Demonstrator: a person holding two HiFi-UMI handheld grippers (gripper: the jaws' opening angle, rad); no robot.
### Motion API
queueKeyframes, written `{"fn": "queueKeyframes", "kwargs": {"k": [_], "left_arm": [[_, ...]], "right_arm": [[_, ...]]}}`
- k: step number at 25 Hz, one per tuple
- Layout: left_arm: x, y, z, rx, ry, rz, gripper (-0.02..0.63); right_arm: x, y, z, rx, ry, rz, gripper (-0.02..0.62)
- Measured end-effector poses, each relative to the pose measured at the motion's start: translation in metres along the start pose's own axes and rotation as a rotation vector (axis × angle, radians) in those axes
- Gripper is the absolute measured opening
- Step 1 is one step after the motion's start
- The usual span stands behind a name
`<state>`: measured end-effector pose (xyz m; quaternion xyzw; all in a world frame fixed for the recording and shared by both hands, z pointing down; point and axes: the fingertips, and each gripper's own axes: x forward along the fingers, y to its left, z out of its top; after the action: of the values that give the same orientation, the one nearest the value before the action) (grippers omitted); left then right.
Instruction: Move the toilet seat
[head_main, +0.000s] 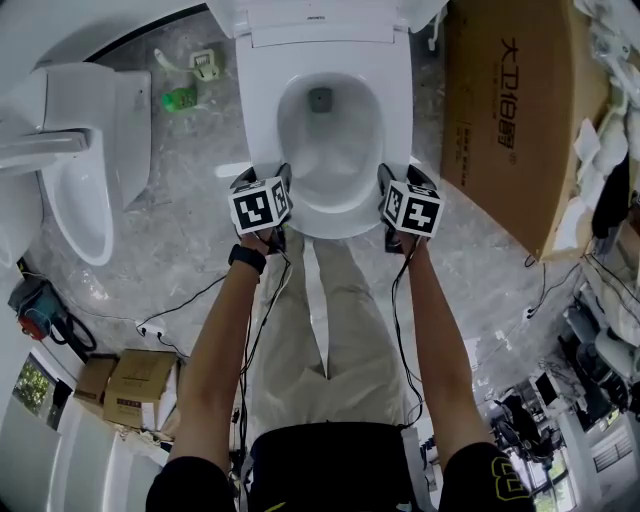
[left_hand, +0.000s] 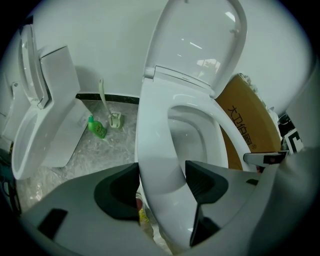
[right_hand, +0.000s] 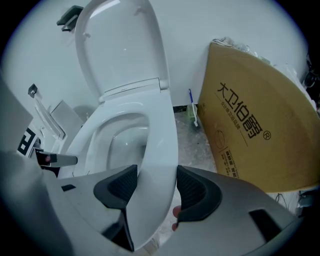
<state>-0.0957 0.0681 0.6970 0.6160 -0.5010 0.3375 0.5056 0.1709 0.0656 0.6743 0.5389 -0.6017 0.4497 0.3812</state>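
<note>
1. toilet seat (head_main: 333, 222), head view: i see the white ring over the bowl of the middle toilet, straight below me. my left gripper (head_main: 284, 186) is at the ring's left side and my right gripper (head_main: 386, 182) at its right side, both near the front end and both pointing steeply down. a second toilet (head_main: 85, 180) stands at the left, with a green bottle (head_main: 180, 99) on the floor between the two. a big cardboard box (head_main: 510, 110) leans at the right.

2. left gripper view: the left gripper (left_hand: 162, 182) is clamped on the toilet seat (left_hand: 160, 160). the ring's side runs up between the jaws, and a dark pad (left_hand: 202, 182) presses on its inner edge while the other bears on its outer edge. the lid (left_hand: 200, 45) stands upright behind the bowl. the second toilet (left_hand: 45, 115) and green bottle (left_hand: 97, 129) sit off to the left, and the cardboard box (left_hand: 250, 125) shows at the right.

3. right gripper view: the right gripper (right_hand: 156, 187) grips the toilet seat (right_hand: 157, 145) the same way, with one ribbed pad (right_hand: 192, 190) against each edge of the ring. the bowl shows to the left of the ring, and the lid (right_hand: 125, 45) is raised against the wall. the cardboard box (right_hand: 255, 130) fills the right side, just beside the toilet.
</note>
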Motion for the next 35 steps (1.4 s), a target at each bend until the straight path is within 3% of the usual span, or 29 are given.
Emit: {"fn": "queueKeyframes", "kwargs": {"k": [13,25,35], "left_arm": [[-0.029,-0.008,0.014,0.000,0.003,-0.066,0.302],[-0.057,-0.015,0.034,-0.038,-0.070,-0.090,0.305],[-0.074,-0.021,0.048,-0.053,-0.071,-0.125,0.310]], "right_arm": [[-0.030,0.006,0.016,-0.026,-0.005,0.097,0.267],[-0.057,0.013,0.037,-0.008,-0.073,0.120,0.261],[-0.077,0.016,0.054,0.000,-0.107,0.135,0.256]]}}
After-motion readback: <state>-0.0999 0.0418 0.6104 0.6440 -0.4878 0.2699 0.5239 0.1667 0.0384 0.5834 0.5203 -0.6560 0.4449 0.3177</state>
